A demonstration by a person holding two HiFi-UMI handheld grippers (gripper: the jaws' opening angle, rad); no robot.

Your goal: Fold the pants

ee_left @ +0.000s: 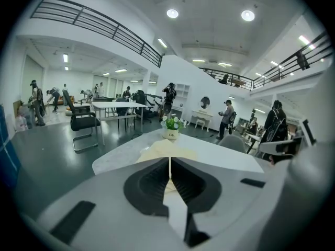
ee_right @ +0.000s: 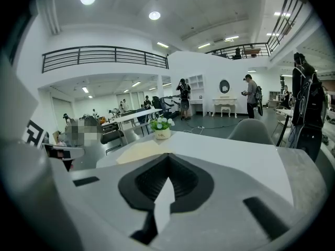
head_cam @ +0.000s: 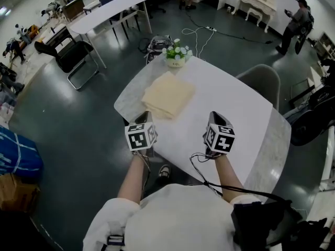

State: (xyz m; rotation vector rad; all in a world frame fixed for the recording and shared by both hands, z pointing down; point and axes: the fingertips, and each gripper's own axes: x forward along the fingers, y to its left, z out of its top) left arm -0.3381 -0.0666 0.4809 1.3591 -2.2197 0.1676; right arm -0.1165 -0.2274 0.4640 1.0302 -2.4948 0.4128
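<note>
The cream pants lie folded into a flat rectangle on the far left part of the white table. Both grippers hover at the table's near edge, well short of the cloth. My left gripper is shut, its jaws meeting with nothing between them. In the left gripper view the closed tips point at the pants ahead. My right gripper is also shut and empty. In the right gripper view its tips face the table, with the pants ahead to the left.
A small pot of white flowers stands at the table's far corner, just beyond the pants. A grey chair sits at the right side, a black chair and a long white table off to the left. People stand in the background.
</note>
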